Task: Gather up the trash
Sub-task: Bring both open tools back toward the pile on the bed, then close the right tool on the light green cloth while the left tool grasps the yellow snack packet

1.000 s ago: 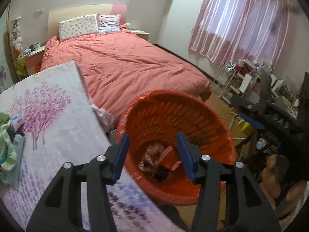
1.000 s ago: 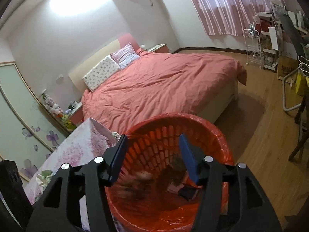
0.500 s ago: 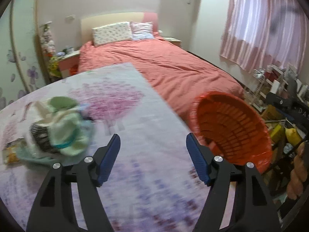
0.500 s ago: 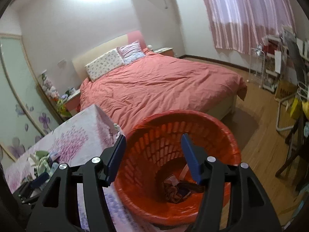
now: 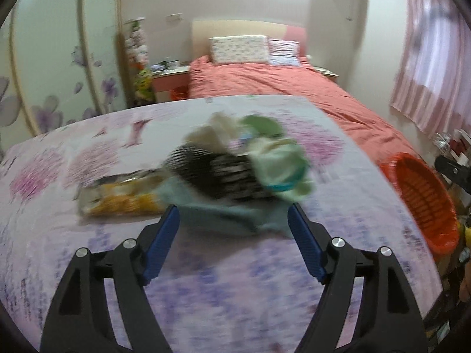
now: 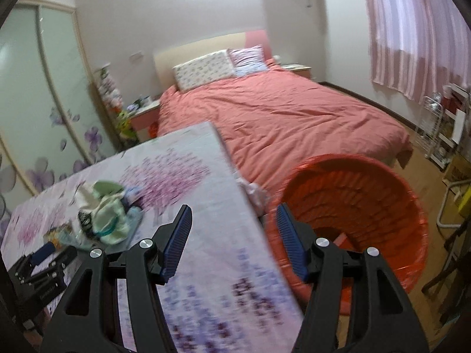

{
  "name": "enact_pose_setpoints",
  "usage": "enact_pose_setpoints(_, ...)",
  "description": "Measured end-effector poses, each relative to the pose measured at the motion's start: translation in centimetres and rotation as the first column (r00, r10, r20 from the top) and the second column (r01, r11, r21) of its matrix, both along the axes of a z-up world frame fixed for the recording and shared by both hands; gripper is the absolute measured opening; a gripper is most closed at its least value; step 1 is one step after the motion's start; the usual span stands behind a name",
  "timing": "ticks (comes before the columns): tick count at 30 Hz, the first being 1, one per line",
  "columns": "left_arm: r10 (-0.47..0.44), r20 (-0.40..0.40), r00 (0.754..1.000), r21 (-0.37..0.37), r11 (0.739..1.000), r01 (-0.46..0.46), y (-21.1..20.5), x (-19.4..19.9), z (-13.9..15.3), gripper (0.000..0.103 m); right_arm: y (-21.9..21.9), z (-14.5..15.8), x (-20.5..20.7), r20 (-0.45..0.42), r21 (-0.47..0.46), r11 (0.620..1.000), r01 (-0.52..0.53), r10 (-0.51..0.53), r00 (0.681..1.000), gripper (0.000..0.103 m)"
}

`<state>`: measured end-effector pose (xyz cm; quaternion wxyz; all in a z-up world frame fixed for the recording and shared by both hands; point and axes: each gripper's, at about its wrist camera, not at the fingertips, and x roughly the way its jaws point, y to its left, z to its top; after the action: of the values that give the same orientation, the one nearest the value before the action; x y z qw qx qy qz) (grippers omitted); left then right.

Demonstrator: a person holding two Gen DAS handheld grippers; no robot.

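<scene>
Left gripper (image 5: 232,220) over worktop (image 5: 206,288), jaws spread and just been opening, nothing pinched; trash pile (image 5: 235,170) just beyond fingertips, blurred; yellow wrapper (image 5: 123,200) touching pile on its left; bin (image 5: 424,200) well right of pile, off worktop edge. Right gripper (image 6: 232,226) jaws released, empty, straddling worktop edge beside bin (image 6: 368,194); pile (image 6: 106,214) far left of bin; bed (image 6: 279,111) behind bin.
</scene>
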<state>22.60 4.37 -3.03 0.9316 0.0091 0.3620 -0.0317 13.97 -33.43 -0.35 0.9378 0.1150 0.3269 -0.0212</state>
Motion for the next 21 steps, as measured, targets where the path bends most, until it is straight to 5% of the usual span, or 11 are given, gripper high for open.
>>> enact_pose_setpoints(13, 0.221, -0.042, 0.974, -0.007, 0.975, -0.221, 11.5, -0.9, -1.8, 0.075, 12.3, -1.9, 1.3, -0.063, -0.011, 0.959, -0.283, 0.282, 0.957, 0.06)
enact_pose_setpoints(17, 0.254, -0.049, 0.966, -0.01, 0.967, -0.255, 13.0, -1.1, -2.2, 0.075, 14.4, -2.0, 2.3, -0.047, -0.064, 0.958, -0.278, 0.276, 0.96, 0.058)
enact_pose_setpoints(21, 0.262, -0.057, 0.963, -0.017, 0.964, -0.264, 13.7, -1.3, -2.5, 0.075, 14.3, -2.5, 4.8, -0.061, -0.004, 0.972, -0.233, 0.232, 0.971, 0.058)
